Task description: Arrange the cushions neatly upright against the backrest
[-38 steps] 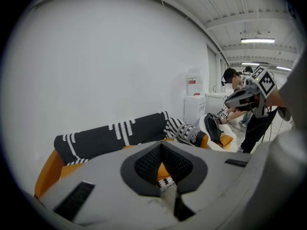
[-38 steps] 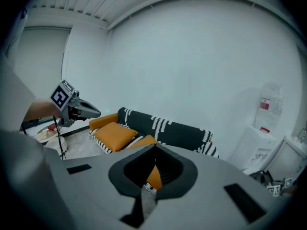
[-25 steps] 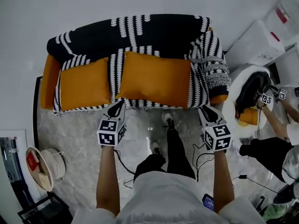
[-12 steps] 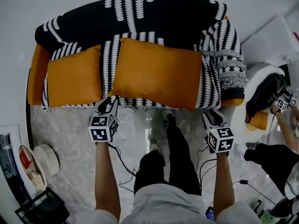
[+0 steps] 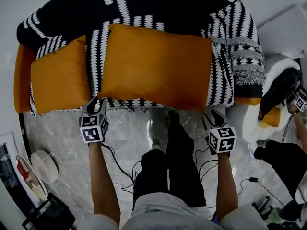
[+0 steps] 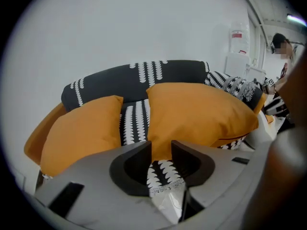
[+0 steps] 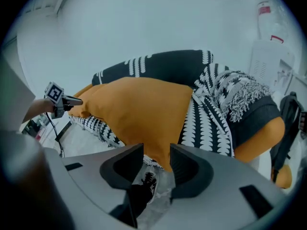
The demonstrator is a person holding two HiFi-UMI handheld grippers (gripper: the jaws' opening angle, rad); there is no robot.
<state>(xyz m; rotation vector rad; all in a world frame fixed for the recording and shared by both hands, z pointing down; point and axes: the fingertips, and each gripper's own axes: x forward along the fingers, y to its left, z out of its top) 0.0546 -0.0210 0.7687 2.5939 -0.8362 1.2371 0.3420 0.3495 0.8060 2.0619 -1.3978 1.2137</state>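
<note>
Orange and broad, the big cushion (image 5: 156,66) rests on the sofa (image 5: 144,4) seat over a black-and-white throw (image 5: 223,56), its far edge at the backrest, with a smaller orange cushion (image 5: 60,80) just to its left. The left claw (image 5: 96,103) is at the big cushion's near left corner and the right claw (image 5: 214,115) at its near right corner. Both claws are opening, the cushion's edge loose between the jaws.
</note>
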